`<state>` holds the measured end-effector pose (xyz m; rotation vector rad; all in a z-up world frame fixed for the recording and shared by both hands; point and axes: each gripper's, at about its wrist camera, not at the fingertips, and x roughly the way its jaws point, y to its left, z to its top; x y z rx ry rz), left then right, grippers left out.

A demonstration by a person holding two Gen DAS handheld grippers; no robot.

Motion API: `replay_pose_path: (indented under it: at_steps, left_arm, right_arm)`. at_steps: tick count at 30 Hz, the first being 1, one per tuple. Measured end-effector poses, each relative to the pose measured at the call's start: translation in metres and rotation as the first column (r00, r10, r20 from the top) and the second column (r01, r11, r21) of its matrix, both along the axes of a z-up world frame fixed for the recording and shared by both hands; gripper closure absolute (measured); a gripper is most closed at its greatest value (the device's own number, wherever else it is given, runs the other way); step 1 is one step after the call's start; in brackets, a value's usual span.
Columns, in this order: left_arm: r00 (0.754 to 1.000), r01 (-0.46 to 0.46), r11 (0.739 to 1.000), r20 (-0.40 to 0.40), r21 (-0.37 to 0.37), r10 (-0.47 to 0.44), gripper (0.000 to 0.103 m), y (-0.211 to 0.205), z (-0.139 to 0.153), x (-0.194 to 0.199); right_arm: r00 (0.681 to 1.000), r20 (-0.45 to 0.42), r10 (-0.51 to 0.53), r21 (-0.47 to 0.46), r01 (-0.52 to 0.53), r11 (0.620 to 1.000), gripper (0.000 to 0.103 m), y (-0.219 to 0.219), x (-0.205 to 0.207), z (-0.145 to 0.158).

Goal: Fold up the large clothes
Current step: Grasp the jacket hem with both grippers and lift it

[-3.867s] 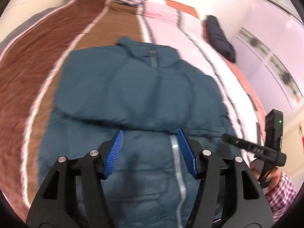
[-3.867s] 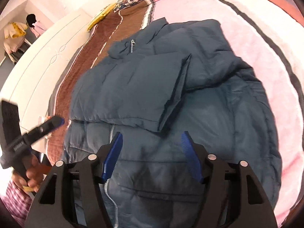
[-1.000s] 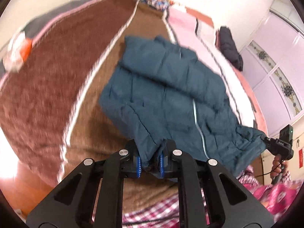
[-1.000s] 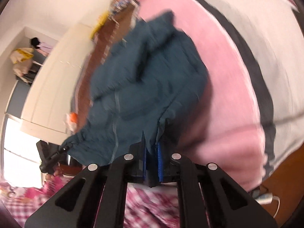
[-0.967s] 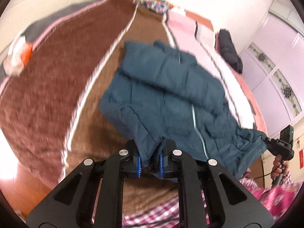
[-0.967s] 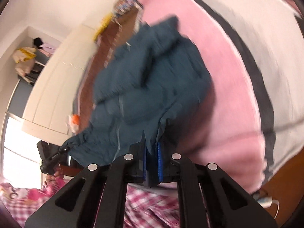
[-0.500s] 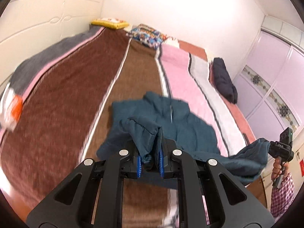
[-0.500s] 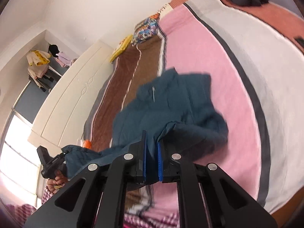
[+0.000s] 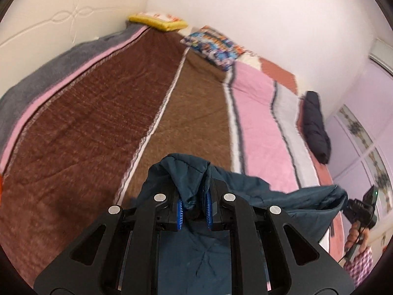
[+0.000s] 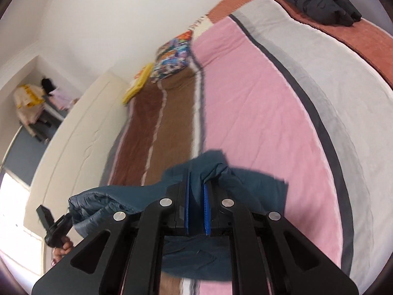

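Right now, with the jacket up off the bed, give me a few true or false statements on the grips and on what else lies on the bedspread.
1. The left gripper is shut on the teal jacket. True.
2. The right gripper is open and holds nothing. False: it is shut on the jacket too.
3. A dark garment lies on the bed's far right part. True.
4. The jacket lies spread flat on the bedspread. False: it is bunched and held between both grippers.
5. A patterned pillow and a yellow pillow lie at the far end. True.
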<state>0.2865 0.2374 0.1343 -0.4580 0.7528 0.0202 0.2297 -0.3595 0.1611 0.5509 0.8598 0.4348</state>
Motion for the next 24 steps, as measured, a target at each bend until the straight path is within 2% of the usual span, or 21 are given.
replay_pose_path:
  at_steps: [5, 8, 11, 16, 20, 21, 24]
  left_arm:
    - [0.996, -0.042, 0.999, -0.084, -0.023, 0.04, 0.089, 0.006, -0.048, 0.072]
    - [0.99, -0.056, 0.998, -0.131, -0.002, 0.055, 0.088, 0.009, -0.079, 0.108]
    - [0.983, -0.069, 0.997, -0.169, 0.031, 0.073, 0.088, 0.006, -0.107, 0.131]
    - [0.97, -0.096, 0.994, -0.22, 0.061, 0.107, 0.082, 0.006, -0.143, 0.152]
    - [0.949, -0.125, 0.992, -0.288, 0.027, 0.127, 0.076, 0.008, -0.168, 0.159]
    - [0.946, -0.131, 0.991, -0.299, 0.013, 0.129, 0.076, 0.009, -0.17, 0.159]
    - [0.954, -0.174, 0.981, -0.263, -0.088, 0.146, 0.068, 0.021, -0.161, 0.152]
  right_arm:
    - [0.992, -0.102, -0.073, 0.007, 0.074, 0.997, 0.093, 0.003, 0.079, -0.056]
    - [0.982, -0.156, -0.104, 0.002, 0.105, 0.994, 0.093, 0.007, 0.114, -0.083]
    - [0.969, -0.209, -0.131, -0.03, 0.127, 0.991, 0.093, 0.015, 0.147, -0.12]
    - [0.956, -0.25, -0.155, -0.103, 0.133, 0.986, 0.093, 0.028, 0.176, -0.158]
    - [0.943, -0.293, -0.158, -0.155, 0.116, 0.981, 0.092, 0.036, 0.187, -0.185]
    - [0.939, -0.307, -0.157, -0.158, 0.112, 0.981, 0.09, 0.037, 0.188, -0.189]
    - [0.928, -0.346, -0.14, -0.125, 0.102, 0.987, 0.084, 0.035, 0.189, -0.198]
